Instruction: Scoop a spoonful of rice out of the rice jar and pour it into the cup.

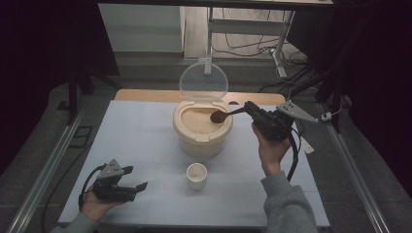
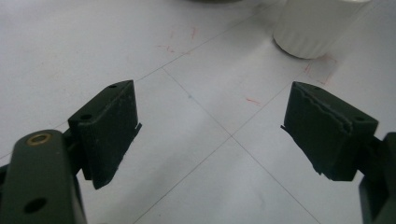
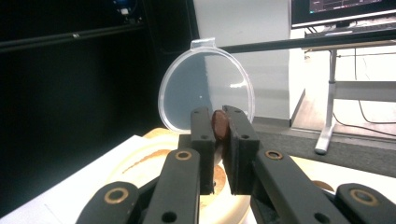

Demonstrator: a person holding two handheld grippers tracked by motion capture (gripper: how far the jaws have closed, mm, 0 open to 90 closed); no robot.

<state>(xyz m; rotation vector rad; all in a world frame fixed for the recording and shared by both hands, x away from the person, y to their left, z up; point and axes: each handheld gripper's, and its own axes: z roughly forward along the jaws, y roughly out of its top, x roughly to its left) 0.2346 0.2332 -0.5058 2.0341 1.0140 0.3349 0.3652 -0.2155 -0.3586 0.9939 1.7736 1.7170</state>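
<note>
The brown spoon (image 1: 219, 116) is clamped by its handle in the right gripper (image 1: 248, 109), its bowl over the grain-filled container (image 1: 201, 141); the left gripper (image 1: 137, 178), jaws spread and empty, rests near the white cup (image 1: 197, 175).

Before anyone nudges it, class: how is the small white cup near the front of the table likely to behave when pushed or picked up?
The small white cup looks empty, so it is probably light and would slide easily on the smooth table. It stands taller than wide, so a high push might tip it. Its ribbed wall, seen in the left gripper view, may give jaws some grip.
</note>
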